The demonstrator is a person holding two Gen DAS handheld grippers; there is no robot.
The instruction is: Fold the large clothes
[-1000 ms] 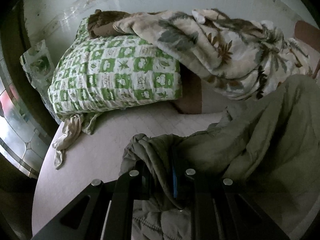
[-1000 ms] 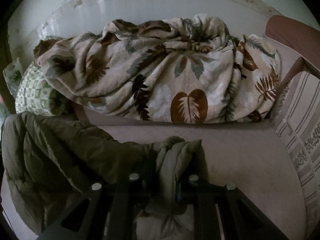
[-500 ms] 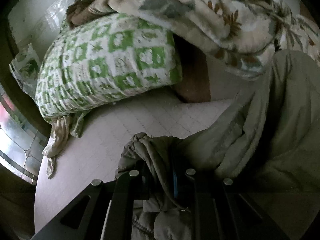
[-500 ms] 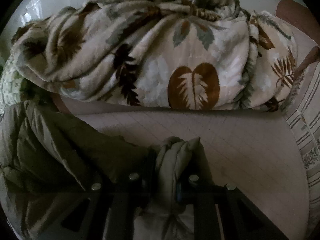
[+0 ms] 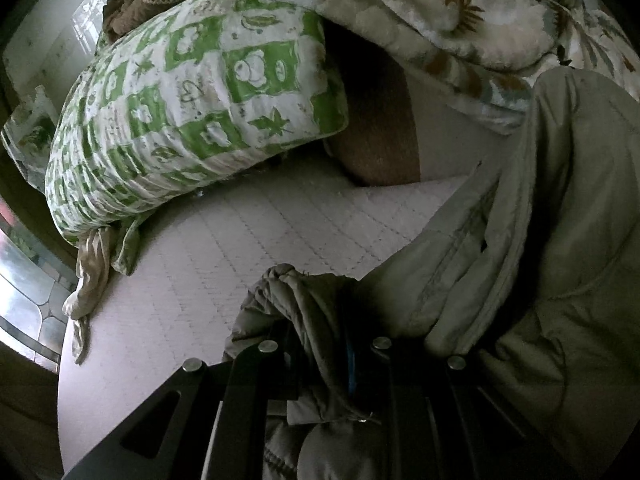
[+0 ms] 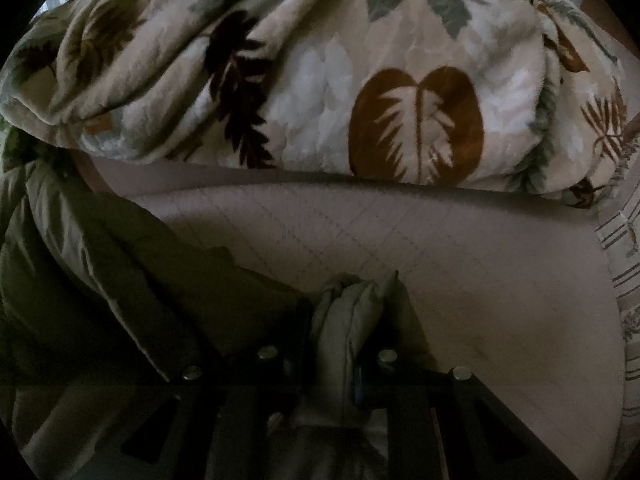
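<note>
Lying across pale quilted mattress [image 5: 248,248]: one olive-green padded jacket [image 5: 560,240], bunched, no readable label or writing showing. Left gripper [image 5: 324,344] clamping gathered fold of jacket between both fingers; right gripper [image 6: 324,354] likewise pinching one puffy edge of jacket [image 6: 120,280]. Sitting beyond: one green-and-white checked pillow [image 5: 200,100], one cream leaf-print fleece blanket [image 6: 320,72] heaped behind, overlapping pillow top. One striped cushion [image 6: 624,280] showing at right edge.
</note>
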